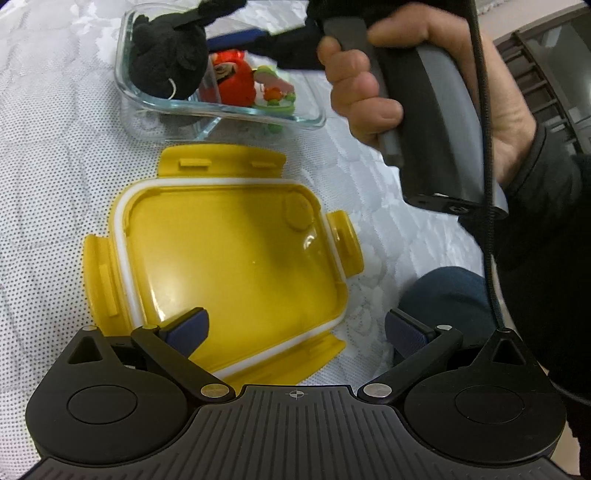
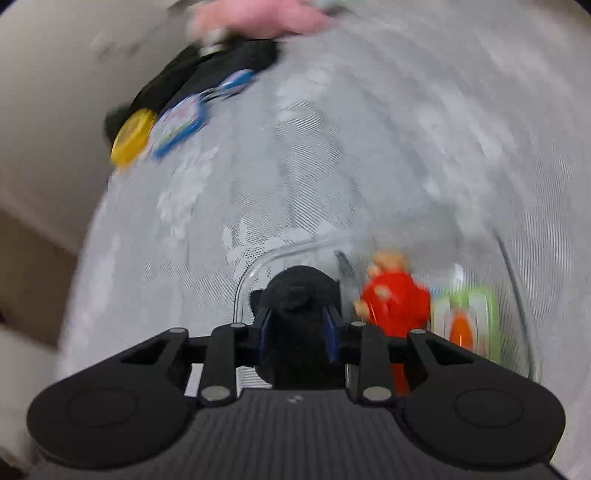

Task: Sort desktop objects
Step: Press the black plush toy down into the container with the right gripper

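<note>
A clear glass container (image 1: 310, 118) stands on the white tablecloth and holds a red toy figure (image 1: 236, 81) and a green toy (image 1: 275, 90). My right gripper (image 2: 298, 328) is shut on a black plush toy (image 2: 295, 291) and holds it inside the container (image 2: 243, 284), beside the red figure (image 2: 397, 299) and the green toy (image 2: 469, 317). The plush also shows in the left wrist view (image 1: 168, 59). My left gripper (image 1: 295, 325) is open and empty above a yellow lid (image 1: 229, 266) lying upside down.
The hand on the right gripper's grey handle (image 1: 436, 122) fills the upper right of the left wrist view. Far across the table lie a yellow disc (image 2: 133, 136), a blue-edged card (image 2: 177, 125) and a pink blurred object (image 2: 255, 18). The table's left edge (image 2: 88, 236) drops off.
</note>
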